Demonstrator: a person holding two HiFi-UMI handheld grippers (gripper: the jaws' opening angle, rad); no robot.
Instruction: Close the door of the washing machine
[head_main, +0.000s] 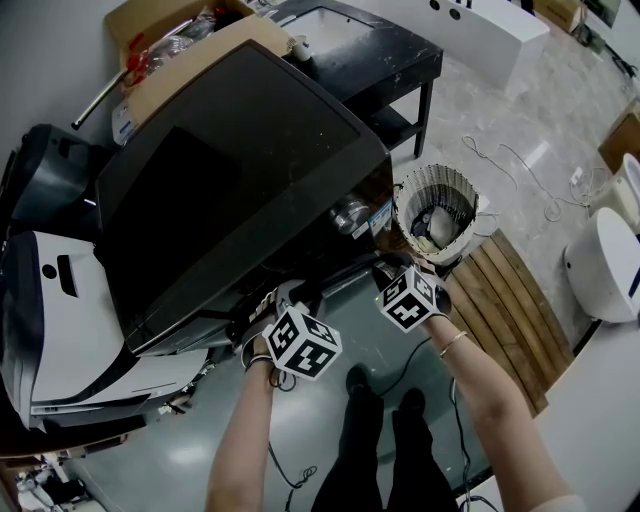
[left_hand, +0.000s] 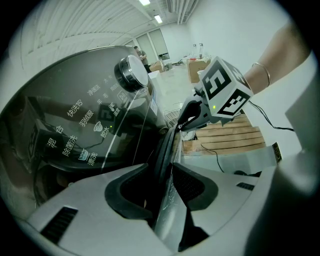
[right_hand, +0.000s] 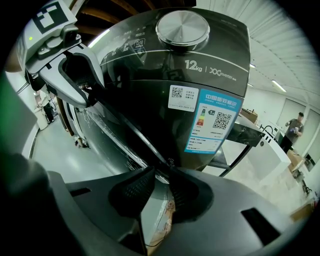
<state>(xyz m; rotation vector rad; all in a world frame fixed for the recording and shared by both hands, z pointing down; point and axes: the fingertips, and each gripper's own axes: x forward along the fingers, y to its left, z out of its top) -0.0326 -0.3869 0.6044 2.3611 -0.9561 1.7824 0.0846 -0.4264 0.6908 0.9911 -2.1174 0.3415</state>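
The washing machine's dark glass door (head_main: 230, 180) stands raised and tilted over the machine. Both grippers are at its front edge. My left gripper (head_main: 270, 308) has that edge between its pads and is shut on it; the edge runs straight into its jaws (left_hand: 161, 175), and the door's glass (left_hand: 90, 125) shows printed wash symbols. My right gripper (head_main: 388, 270) grips the same edge further right, near the silver knob (right_hand: 182, 27). Its pads (right_hand: 161, 177) press the thin door edge (right_hand: 125, 130). Each gripper shows in the other's view: the right (left_hand: 187, 120), the left (right_hand: 90, 87).
A woven basket (head_main: 437, 212) holding items stands right of the machine, by a wooden slat platform (head_main: 520, 300). A black table (head_main: 380, 60) lies behind, and a white appliance (head_main: 70, 320) to the left. A cable (head_main: 400, 360) trails on the floor by the person's feet.
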